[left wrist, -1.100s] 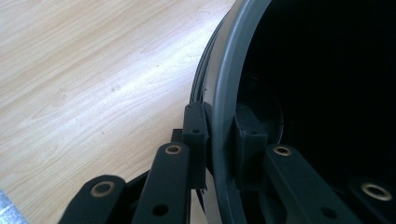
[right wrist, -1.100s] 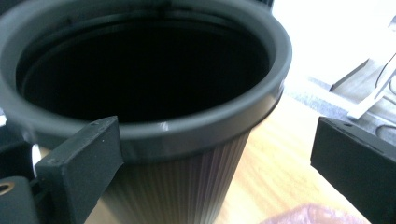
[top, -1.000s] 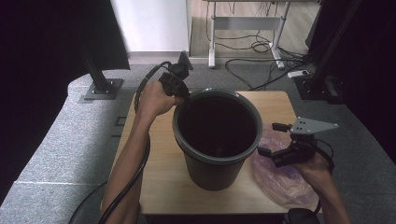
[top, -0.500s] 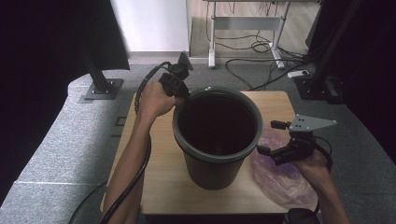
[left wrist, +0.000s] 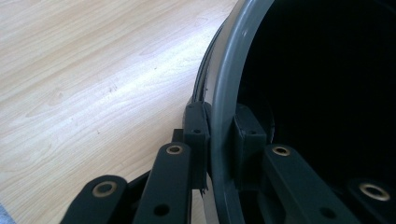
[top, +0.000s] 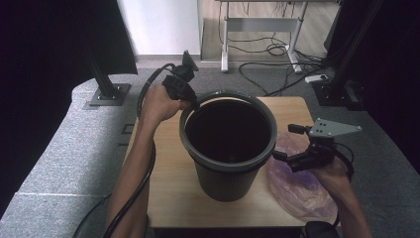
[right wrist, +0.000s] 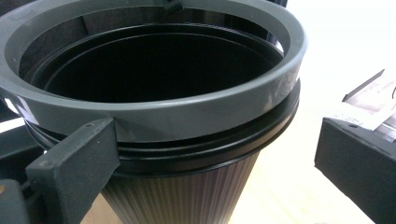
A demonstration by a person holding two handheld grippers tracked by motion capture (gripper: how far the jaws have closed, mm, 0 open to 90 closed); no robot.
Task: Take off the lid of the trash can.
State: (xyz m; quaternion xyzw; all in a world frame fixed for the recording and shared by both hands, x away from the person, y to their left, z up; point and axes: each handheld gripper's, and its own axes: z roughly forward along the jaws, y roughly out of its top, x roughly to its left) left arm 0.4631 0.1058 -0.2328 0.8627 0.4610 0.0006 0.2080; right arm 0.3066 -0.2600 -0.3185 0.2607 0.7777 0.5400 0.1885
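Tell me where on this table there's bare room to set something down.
Bare wood lies left of the bin, between it and the table's left edge, under the left forearm, plus a strip in front of the bin. The right side is crowded: a purple plastic bag covers it, with the right tool above.

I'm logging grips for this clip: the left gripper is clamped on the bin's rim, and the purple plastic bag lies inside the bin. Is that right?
Not quite. The left gripper is clamped on the grey rim of the bin, as the left gripper view shows. But the purple plastic bag lies on the table beside the bin, under the right gripper, not inside it; the high view shows this.
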